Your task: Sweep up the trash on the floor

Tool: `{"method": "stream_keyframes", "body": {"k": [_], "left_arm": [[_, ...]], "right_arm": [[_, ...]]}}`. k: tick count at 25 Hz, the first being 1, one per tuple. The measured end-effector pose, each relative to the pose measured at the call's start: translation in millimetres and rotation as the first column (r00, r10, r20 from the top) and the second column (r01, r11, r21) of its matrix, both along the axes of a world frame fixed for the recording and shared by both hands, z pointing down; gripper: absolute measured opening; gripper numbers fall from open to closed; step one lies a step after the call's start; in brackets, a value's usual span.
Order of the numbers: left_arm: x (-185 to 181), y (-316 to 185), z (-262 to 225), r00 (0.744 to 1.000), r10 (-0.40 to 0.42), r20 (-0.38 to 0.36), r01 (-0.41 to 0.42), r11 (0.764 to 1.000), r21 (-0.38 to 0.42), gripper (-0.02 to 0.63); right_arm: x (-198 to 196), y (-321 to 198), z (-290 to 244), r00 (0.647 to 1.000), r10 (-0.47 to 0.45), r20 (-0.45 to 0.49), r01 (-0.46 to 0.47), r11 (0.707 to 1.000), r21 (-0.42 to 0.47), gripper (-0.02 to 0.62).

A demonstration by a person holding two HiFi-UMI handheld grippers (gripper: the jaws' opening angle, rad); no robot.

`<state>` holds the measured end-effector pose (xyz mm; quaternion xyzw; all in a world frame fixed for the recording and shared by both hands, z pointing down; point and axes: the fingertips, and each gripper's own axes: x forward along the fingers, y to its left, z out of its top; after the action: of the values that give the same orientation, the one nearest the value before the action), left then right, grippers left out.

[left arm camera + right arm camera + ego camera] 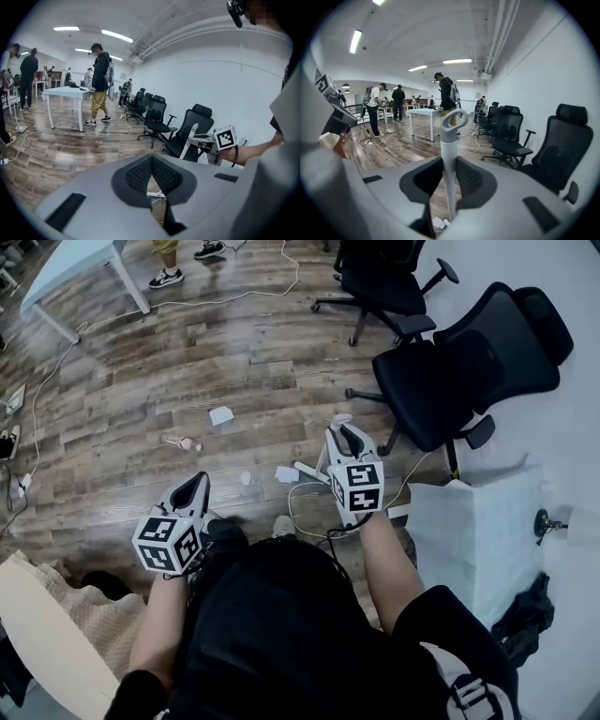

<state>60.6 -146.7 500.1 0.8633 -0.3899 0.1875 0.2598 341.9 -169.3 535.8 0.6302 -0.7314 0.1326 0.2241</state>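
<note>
1. The left gripper (pixel 195 482) is held low at the person's left on a nearly straight forearm. Its jaws are closed together with nothing between them (pixel 152 158).
2. The right gripper (pixel 349 433) reaches a little farther forward, elbow bent. Its jaws are clamped on a white handle (pixel 449 140), which stands upright with its loop end above them.
3. On the wooden floor (pixel 122 381), paper scraps (pixel 286 473) lie between the two grippers. A wrapper (pixel 183 442) and a paper piece (pixel 221 414) lie farther out.
4. A cloth-covered stand (pixel 478 531) and two office chairs (pixel 469 362) crowd the floor's right edge.
5. Open boards run left and ahead, crossed by a cable (pixel 234 298), to a white table (pixel 75 261) at the far left corner.
</note>
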Motion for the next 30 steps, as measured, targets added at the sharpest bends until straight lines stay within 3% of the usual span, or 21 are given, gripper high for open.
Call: {"method": "stream_keyframes", "body": {"k": [6, 11, 17, 23, 27, 30], "left_arm": [[-44, -23, -7, 0.998, -0.065, -0.015, 0.066, 0.998, 0.014, -0.006], [-74, -24, -5, 0.992, -0.125, -0.024, 0.125, 0.992, 0.005, -0.006], [-123, -29, 6, 0.974, -0.22, -0.044, 0.22, 0.975, -0.015, -0.006], [-150, -41, 13, 0.965, -0.254, -0.07, 0.253, 0.967, -0.03, -0.006], [-163, -46, 14, 0.962, -0.262, -0.081, 0.261, 0.965, -0.029, -0.006], [-177, -47, 18, 0.957, -0.278, -0.079, 0.276, 0.961, -0.033, -0.005]], "right_arm": [[-93, -29, -2, 0.982, -0.187, 0.014, 0.187, 0.982, -0.006, 0.098], [-147, -51, -2, 0.957, -0.288, 0.025, 0.289, 0.957, -0.018, 0.098], [-187, -82, -5, 0.947, -0.318, 0.043, 0.319, 0.947, -0.022, 0.098], [-217, -126, -29, 0.941, -0.332, 0.07, 0.33, 0.943, 0.035, 0.098], [-248, -164, -54, 0.924, -0.377, 0.063, 0.37, 0.923, 0.106, 0.098], [-280, -193, -60, 0.901, -0.434, 0.011, 0.428, 0.892, 0.143, 0.098]]}}
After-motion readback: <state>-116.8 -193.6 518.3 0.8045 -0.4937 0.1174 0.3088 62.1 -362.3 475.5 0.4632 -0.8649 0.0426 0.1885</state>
